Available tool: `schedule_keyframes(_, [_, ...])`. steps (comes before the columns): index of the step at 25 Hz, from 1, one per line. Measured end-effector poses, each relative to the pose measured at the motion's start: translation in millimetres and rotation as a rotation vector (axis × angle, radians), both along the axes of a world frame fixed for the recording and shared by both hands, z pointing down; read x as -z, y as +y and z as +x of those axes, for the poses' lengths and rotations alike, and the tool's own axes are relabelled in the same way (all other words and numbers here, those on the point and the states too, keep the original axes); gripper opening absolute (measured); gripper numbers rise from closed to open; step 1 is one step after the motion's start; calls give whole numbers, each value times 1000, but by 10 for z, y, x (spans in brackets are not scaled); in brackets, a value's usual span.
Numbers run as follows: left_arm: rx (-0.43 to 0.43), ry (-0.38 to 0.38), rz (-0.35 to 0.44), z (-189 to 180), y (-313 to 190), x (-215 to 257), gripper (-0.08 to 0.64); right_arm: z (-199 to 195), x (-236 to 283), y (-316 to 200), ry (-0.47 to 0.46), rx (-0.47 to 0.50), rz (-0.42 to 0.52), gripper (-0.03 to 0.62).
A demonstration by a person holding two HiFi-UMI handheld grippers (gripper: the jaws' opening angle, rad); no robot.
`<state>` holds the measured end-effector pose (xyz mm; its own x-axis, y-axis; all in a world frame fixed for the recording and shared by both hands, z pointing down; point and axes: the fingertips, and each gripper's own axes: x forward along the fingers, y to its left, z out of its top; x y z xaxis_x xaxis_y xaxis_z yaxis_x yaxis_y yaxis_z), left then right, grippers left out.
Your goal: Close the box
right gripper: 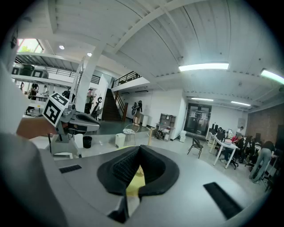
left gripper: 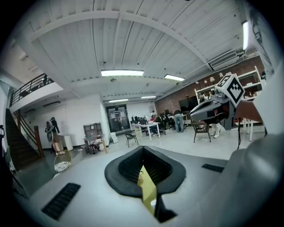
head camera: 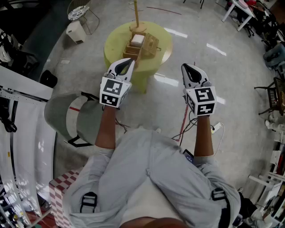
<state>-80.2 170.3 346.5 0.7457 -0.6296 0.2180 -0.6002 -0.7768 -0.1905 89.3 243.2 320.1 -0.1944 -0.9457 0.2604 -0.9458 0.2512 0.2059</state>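
Note:
An open wooden box stands on a round yellow table ahead of me, with a white block inside and its lid hanging to the right. Both grippers are held up in the air short of the table, apart from the box. My left gripper hovers over the table's near edge, jaws together and empty. My right gripper is to the right of the table, shut on nothing. In the left gripper view the closed jaws show only a sliver of yellow; the right gripper view shows the same.
A grey-green chair stands at my left, with a black bin behind it. A white cube and a wire chair sit at the far left. Cables trail on the floor by my right leg.

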Motion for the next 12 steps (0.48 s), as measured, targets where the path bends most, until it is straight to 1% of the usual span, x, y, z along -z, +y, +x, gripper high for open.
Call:
schedule_keyframes(4, [-43, 16, -23, 184, 88, 12, 29, 97, -4, 28, -9, 28, 11, 22])
schedule_keyframes(6, [-51, 30, -27, 269, 125, 33, 29, 126, 4, 32, -7, 51, 21, 23])
schedule_keyframes(9, [-37, 51, -35, 387, 140, 31, 28, 202, -23, 10, 9, 80, 19, 23])
schedule_keyframes(12, [-19, 67, -50, 492, 182, 1, 28, 287, -84, 11, -25, 122, -6, 23])
